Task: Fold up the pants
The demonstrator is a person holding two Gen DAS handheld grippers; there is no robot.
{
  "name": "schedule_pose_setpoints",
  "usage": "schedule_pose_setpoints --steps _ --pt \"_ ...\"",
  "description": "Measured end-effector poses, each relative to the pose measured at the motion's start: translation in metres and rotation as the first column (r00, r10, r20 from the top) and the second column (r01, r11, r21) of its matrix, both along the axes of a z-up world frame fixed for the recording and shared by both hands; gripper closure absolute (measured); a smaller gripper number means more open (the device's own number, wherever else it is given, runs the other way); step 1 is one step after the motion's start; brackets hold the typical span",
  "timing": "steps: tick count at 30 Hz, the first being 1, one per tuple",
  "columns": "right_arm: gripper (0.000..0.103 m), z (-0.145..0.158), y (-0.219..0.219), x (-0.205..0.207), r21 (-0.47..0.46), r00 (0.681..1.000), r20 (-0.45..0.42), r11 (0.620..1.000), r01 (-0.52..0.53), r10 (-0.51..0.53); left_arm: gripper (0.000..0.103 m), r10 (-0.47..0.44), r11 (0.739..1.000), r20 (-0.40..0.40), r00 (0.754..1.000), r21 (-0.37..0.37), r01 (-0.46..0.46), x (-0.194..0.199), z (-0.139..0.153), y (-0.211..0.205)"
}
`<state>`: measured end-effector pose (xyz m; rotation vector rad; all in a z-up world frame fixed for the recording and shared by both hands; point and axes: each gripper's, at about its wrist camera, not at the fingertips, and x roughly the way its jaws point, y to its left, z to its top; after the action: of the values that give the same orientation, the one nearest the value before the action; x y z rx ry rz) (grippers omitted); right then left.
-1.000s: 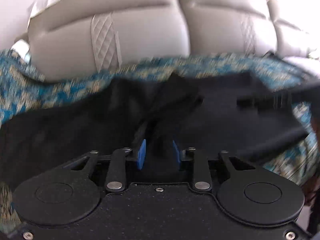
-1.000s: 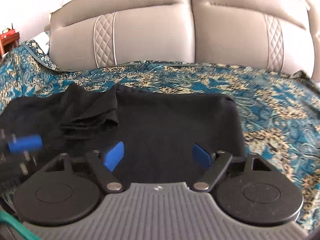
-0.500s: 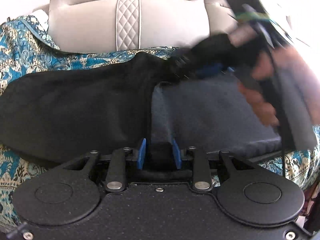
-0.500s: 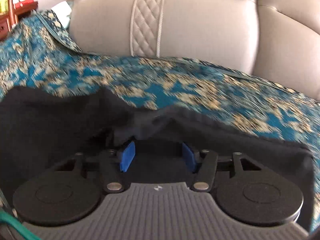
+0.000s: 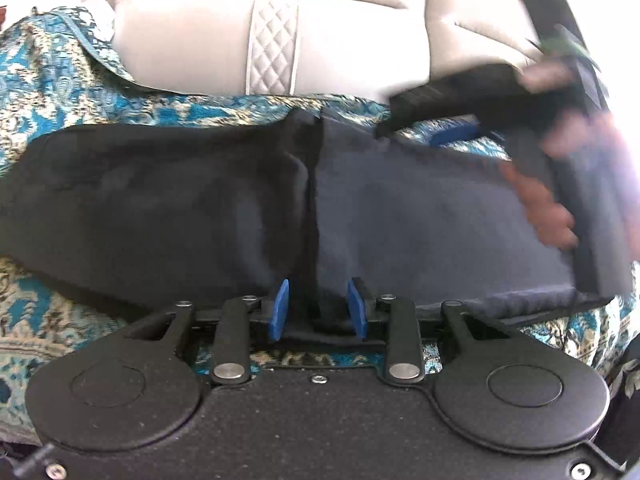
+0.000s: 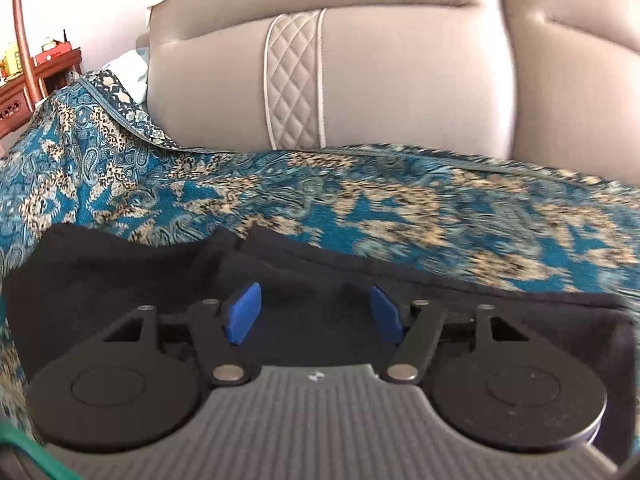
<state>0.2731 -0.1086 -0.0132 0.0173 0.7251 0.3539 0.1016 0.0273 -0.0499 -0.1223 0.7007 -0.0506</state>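
The pants (image 5: 240,208) lay folded across the patterned cover (image 6: 360,200), the left gripper (image 5: 318,308) pinching the near edge, the right gripper (image 6: 312,312) just opening, fingers apart over the far edge, so next, I judged, came letting go and smoothing.

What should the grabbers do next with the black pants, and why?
Probably the left gripper should open and let go. The pants already lie folded flat on the blue patterned cover. The right gripper, whose jaws have just been opening, sits wide with cloth between its pads but not pinched. Only the left one grips the fold.
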Motion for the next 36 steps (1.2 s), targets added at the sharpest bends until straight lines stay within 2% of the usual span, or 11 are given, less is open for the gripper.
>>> schedule_pose_setpoints --steps 5,8,10,15,18,20,22,27,30,33,36 --pt "0.021 0.0 -0.039 -0.048 -0.031 0.998 0.044 0.998 0.052 -0.051 0.064 -0.011 1.0 0.022 1.0 -0.014 0.011 -0.005 0.016 0.002" --pt "0.019 -0.006 -0.054 -0.074 -0.077 0.993 0.065 0.991 0.108 -0.103 0.061 -0.003 1.0 0.025 1.0 0.021 0.002 -0.003 0.018 -0.003" --pt "0.018 -0.011 -0.062 -0.092 -0.087 0.989 0.081 0.987 0.134 -0.127 0.057 0.013 0.999 0.016 1.0 0.044 -0.014 -0.005 0.019 -0.005" --pt "0.014 -0.025 -0.069 -0.127 -0.087 0.983 0.12 0.985 0.151 -0.14 0.045 0.073 0.997 -0.026 0.997 0.034 -0.072 -0.004 0.019 0.009" --pt "0.014 -0.031 -0.066 -0.133 -0.095 0.983 0.124 0.985 0.145 -0.132 0.034 0.126 0.991 -0.027 0.992 0.055 -0.124 -0.005 0.02 0.023" --pt "0.013 -0.033 -0.058 -0.135 -0.098 0.983 0.132 0.985 0.139 -0.125 0.018 0.165 0.984 -0.013 0.986 0.07 -0.164 -0.006 0.022 0.036" --pt "0.013 -0.032 -0.05 -0.135 -0.084 0.984 0.141 0.989 0.124 -0.111 0.014 0.209 0.975 0.012 0.978 0.078 -0.209 -0.007 0.025 0.052" --pt "0.011 -0.029 -0.017 -0.126 -0.038 0.984 0.168 0.997 0.07 -0.062 0.013 0.323 0.944 0.026 0.946 0.061 -0.324 -0.005 0.029 0.097" --pt "0.009 -0.035 0.005 -0.12 -0.046 0.985 0.171 0.998 0.041 -0.032 0.009 0.385 0.923 0.035 0.922 0.014 -0.386 -0.007 0.029 0.125" --pt "0.003 -0.054 0.027 -0.123 -0.128 0.985 0.169 0.992 0.004 0.018 0.009 0.445 0.894 0.024 0.895 -0.059 -0.444 -0.009 0.027 0.155" --pt "0.0 -0.065 0.029 -0.135 -0.135 0.97 0.241 0.991 0.009 0.024 0.005 0.481 0.873 0.039 0.876 -0.119 -0.474 -0.011 0.024 0.178"
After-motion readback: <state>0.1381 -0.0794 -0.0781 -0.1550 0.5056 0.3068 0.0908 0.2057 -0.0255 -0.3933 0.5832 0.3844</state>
